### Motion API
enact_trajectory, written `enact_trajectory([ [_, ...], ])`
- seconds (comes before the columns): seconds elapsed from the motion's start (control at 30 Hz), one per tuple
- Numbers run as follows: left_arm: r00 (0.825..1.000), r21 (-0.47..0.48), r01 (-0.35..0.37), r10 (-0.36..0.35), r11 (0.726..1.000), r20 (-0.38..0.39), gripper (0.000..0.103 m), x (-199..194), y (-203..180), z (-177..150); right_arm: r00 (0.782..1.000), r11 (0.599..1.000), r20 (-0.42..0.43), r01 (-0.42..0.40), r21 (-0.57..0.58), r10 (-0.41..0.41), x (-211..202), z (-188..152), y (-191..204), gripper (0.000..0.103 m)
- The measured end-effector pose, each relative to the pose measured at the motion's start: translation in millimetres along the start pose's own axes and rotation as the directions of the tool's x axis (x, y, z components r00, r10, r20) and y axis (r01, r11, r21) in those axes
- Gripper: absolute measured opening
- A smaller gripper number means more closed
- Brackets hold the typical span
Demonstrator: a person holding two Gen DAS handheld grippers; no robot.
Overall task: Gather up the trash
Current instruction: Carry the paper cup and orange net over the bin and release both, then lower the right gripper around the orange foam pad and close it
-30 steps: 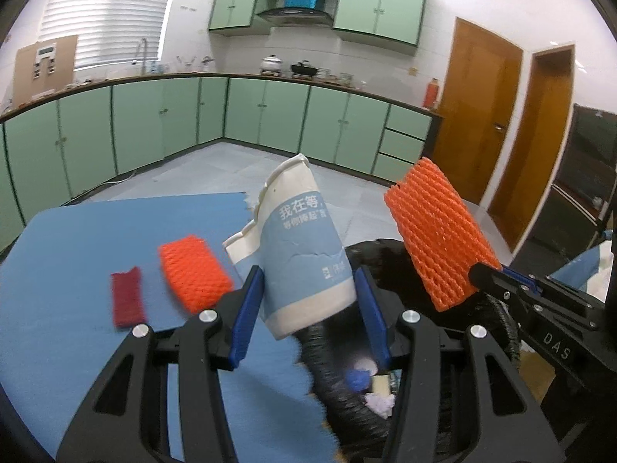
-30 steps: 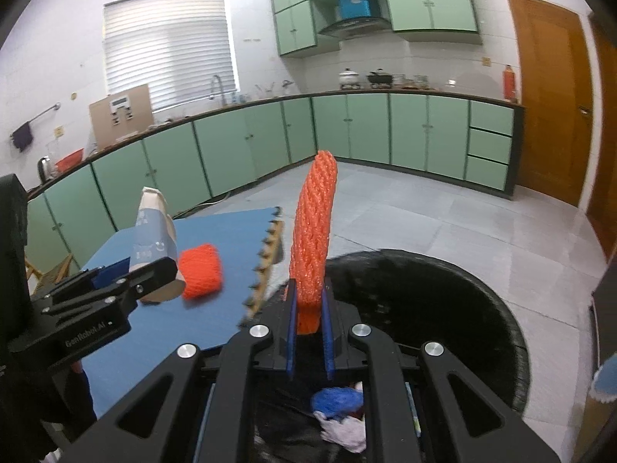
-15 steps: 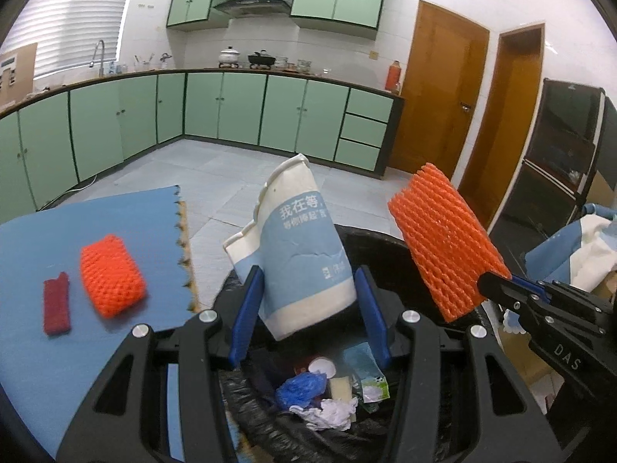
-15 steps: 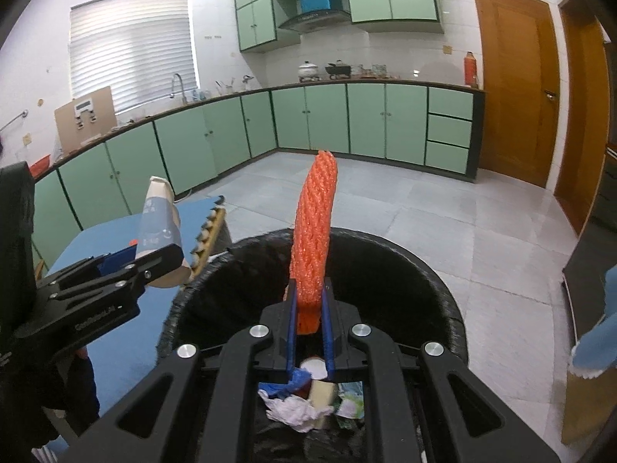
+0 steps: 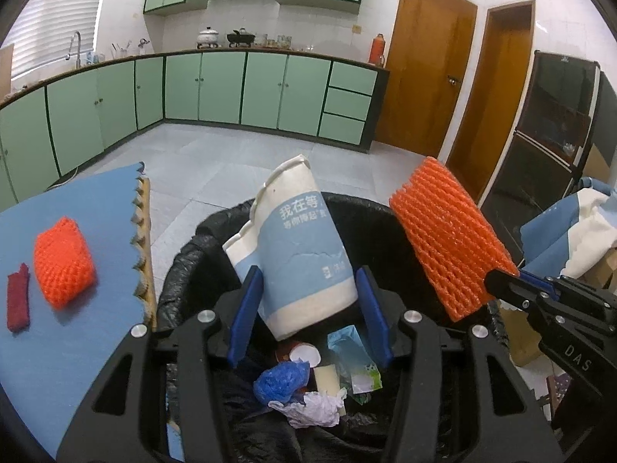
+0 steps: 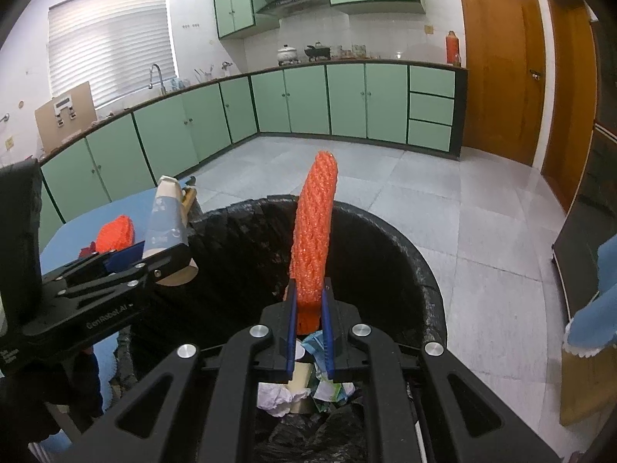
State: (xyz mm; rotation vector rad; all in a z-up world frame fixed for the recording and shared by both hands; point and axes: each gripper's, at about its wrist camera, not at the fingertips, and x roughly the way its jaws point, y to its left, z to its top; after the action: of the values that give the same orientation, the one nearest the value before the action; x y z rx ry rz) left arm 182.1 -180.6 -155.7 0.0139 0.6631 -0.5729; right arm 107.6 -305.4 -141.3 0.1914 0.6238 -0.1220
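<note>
A crumpled blue-and-white paper cup (image 5: 297, 254) stands tilted between the blue pads of my left gripper (image 5: 308, 272). The jaws are opening, and the pads still touch the cup's sides. My right gripper (image 6: 309, 285) is shut on the lower end of an orange foam net sleeve (image 6: 314, 223), which stands upright. Both grippers hang over the black-lined trash bin (image 5: 370, 204), whose bottom holds a blue bag, crumpled tissue and wrappers. In the left wrist view the sleeve (image 5: 447, 239) is at the right. In the right wrist view the cup (image 6: 166, 212) is at the left.
A blue foam mat (image 5: 77, 347) lies left of the bin, with a second orange foam net (image 5: 63, 260) and a dark red scrap (image 5: 18, 297) on it. A blue-and-white cloth (image 5: 570, 231) drapes over boxes at the right. Green cabinets and wooden doors line the far walls.
Both grippers have moved from beside the mat to over the bin and have sunk lower. The trash inside has come into view. The left pads stand slightly wider.
</note>
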Motion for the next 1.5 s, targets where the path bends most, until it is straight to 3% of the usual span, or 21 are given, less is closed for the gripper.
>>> enact_trajectory([
  [0.13,1.0,-0.009,0.016,-0.016,1.0,-0.006,0.058,2.7,1.9,2.6,1.0,1.0,-0.009,0.011,0.01,-0.011,3.2,-3.1,-5.0,0.019],
  [0.2,1.0,-0.015,0.02,-0.02,1.0,-0.003,0.063,3.2,4.4,5.4,1.0,1.0,-0.007,0.019,0.018,-0.018,3.4,-4.2,-7.3,0.034],
  [0.27,1.0,-0.026,0.021,-0.021,0.999,0.001,0.067,1.5,8.3,7.2,1.0,0.999,-0.002,0.025,0.021,-0.025,2.5,-4.4,-8.3,0.041],
  [0.37,1.0,-0.049,0.014,-0.014,0.999,0.014,0.069,-5.2,17.7,11.2,0.999,0.998,0.013,0.052,0.027,-0.052,-0.4,-4.2,-8.3,0.081],
  [0.47,0.999,-0.063,-0.011,0.014,0.998,0.04,0.073,-17.9,28.8,15.1,0.997,0.997,0.041,0.07,0.036,-0.071,-7.3,-1.0,-3.2,0.092],
  [0.8,0.976,-0.121,-0.176,0.189,0.977,0.106,0.081,-81.7,94.1,14.4,0.995,1.0,0.103,-0.014,0.002,0.013,-18.0,20.4,45.7,0.097],
  [0.97,0.946,-0.145,-0.284,0.301,0.948,0.116,0.085,-113.2,136.3,9.7,0.992,0.997,0.101,-0.075,-0.03,0.078,-9.5,27.7,88.8,0.097],
  [1.2,0.894,-0.204,-0.416,0.439,0.886,0.085,0.085,-149.3,202.0,-6.1,0.979,0.98,0.086,-0.174,-0.095,0.182,10.8,33.5,153.3,0.097],
  [1.37,0.866,-0.229,-0.47,0.495,0.852,0.066,0.085,-159.8,231.7,-14.5,0.968,0.964,0.069,-0.229,-0.133,0.24,30.9,39.2,197.1,0.097],
  [1.5,0.855,-0.257,-0.49,0.516,0.833,0.043,0.085,-162.0,252.7,-22.0,0.963,0.954,0.039,-0.257,-0.152,0.266,49.6,41.2,224.1,0.097],
])
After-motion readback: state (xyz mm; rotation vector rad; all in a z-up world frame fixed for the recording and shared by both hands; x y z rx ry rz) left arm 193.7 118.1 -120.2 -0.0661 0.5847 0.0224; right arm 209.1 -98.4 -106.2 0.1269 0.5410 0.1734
